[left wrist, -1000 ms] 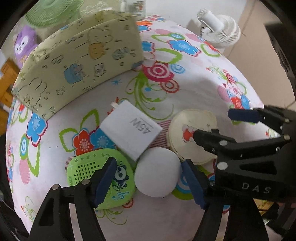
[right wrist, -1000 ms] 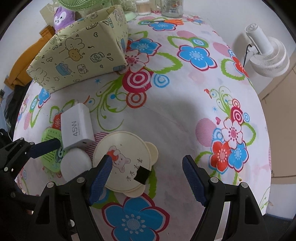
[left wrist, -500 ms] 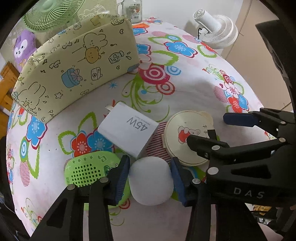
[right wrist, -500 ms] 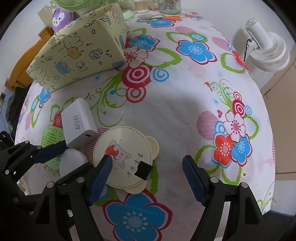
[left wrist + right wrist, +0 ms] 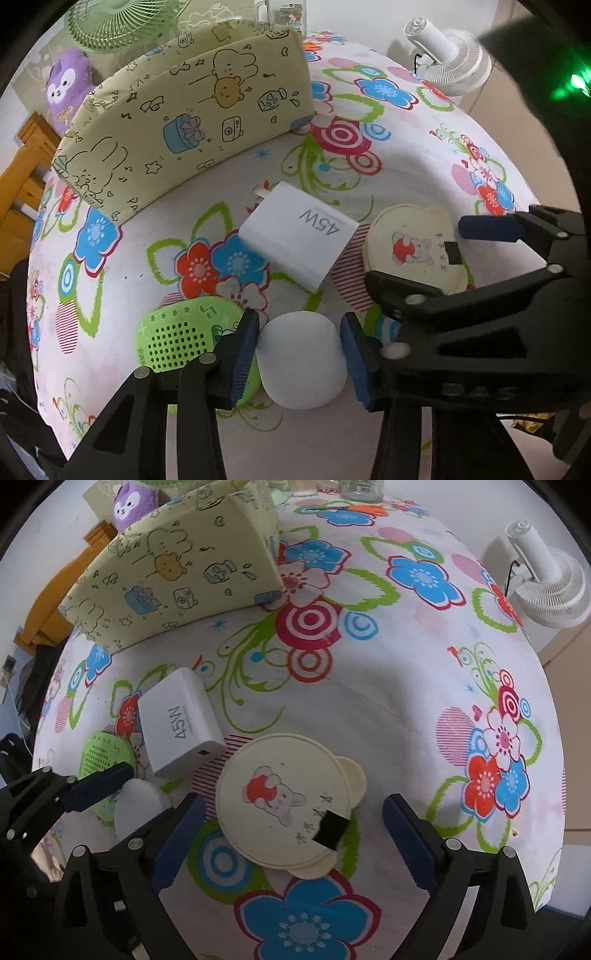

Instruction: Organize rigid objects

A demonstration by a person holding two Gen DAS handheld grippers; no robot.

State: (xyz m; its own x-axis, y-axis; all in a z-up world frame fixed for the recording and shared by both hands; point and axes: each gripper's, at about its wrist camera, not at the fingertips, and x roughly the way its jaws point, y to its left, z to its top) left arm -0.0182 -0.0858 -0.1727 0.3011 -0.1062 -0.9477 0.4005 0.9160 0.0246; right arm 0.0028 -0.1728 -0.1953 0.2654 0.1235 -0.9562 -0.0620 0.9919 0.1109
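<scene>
My left gripper (image 5: 298,334) is shut on a white rounded case (image 5: 301,363), with both blue pads pressed on its sides just above the flowered tablecloth (image 5: 388,155). A green perforated speaker (image 5: 173,341) lies right beside it on the left. Behind them lies a white 45W charger (image 5: 301,236). The jaws of my right gripper (image 5: 291,836) are opening; they stand wide on either side of a cream round bear-print disc (image 5: 284,797) without touching it. In the right wrist view the charger (image 5: 181,725) and the speaker (image 5: 101,753) lie to the left.
A pale green cartoon-print fabric box (image 5: 184,110) stands at the back left. A white fan (image 5: 546,587) is beyond the table's right edge. A green fan (image 5: 118,22), a purple plush toy (image 5: 68,85) and a glass jar (image 5: 362,489) are at the back.
My left gripper's jaws closed in from wide apart onto the white case. My right gripper's jaws have spread wider around the cream disc and shifted slightly.
</scene>
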